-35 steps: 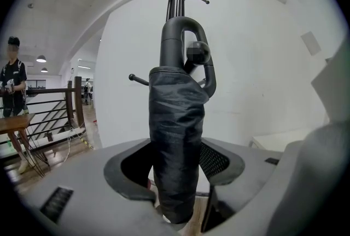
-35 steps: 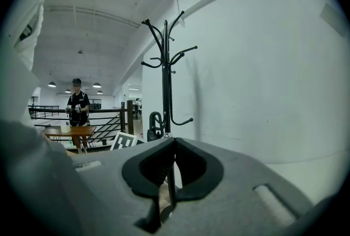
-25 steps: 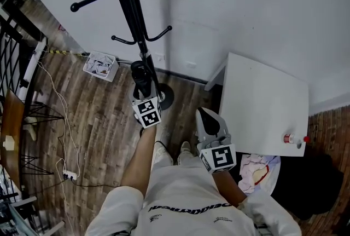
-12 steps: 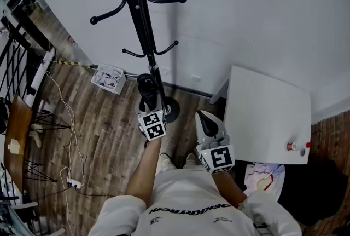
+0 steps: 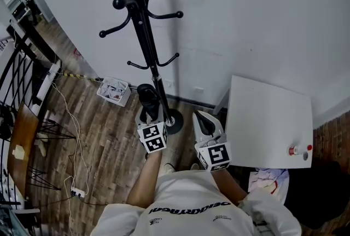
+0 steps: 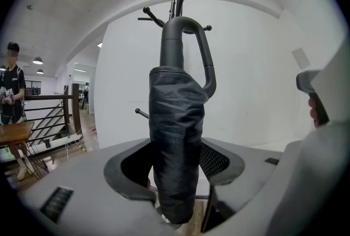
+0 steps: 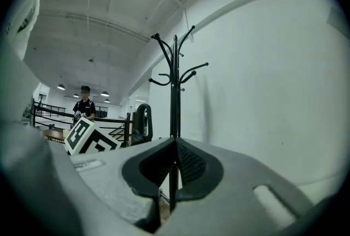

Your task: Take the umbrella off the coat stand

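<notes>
In the head view the left gripper [image 5: 149, 116] pinches the folded umbrella [image 5: 146, 97], which stands upright just beside the coat stand [image 5: 143, 27], below its lowest hooks [image 5: 174, 58]. The right gripper [image 5: 201, 119] hangs near on the right. The left gripper view shows the jaws clamped low on the umbrella, its long axis vertical and its loop handle [image 6: 188, 38] topmost, seemingly free of any hook. The right gripper view shows its jaws pressed together on nothing, with the stand straight ahead and the umbrella to the left.
</notes>
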The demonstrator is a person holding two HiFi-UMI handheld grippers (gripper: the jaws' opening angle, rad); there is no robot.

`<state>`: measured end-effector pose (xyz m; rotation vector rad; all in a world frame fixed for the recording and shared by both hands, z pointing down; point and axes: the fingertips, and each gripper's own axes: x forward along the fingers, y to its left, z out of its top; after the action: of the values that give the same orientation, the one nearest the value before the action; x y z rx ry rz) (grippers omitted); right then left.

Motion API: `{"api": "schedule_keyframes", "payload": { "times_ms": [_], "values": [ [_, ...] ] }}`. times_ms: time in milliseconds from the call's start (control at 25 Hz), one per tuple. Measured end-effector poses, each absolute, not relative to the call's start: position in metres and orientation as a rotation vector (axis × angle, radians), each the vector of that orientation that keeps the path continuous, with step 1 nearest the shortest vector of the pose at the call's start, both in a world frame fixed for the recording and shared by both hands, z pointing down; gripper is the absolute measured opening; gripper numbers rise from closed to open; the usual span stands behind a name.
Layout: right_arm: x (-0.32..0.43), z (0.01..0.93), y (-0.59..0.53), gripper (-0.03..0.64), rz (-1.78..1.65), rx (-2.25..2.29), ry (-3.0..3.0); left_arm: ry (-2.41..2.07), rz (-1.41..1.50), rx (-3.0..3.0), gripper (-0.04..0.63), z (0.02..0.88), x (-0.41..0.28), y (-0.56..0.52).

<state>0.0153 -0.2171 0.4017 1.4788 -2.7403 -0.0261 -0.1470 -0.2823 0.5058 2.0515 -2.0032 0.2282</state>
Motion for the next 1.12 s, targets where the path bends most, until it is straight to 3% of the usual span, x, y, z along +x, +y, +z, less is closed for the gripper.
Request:
{"api": "schedule_keyframes", "payload": {
  "times_ms": [1120],
  "values": [
    [0.0, 0.37, -0.225, -0.003, -0.094, 1.412, -2.835, -2.027, 0.077, 2.181, 0.241, 0.394, -0.122, -0.232]
  ]
}}
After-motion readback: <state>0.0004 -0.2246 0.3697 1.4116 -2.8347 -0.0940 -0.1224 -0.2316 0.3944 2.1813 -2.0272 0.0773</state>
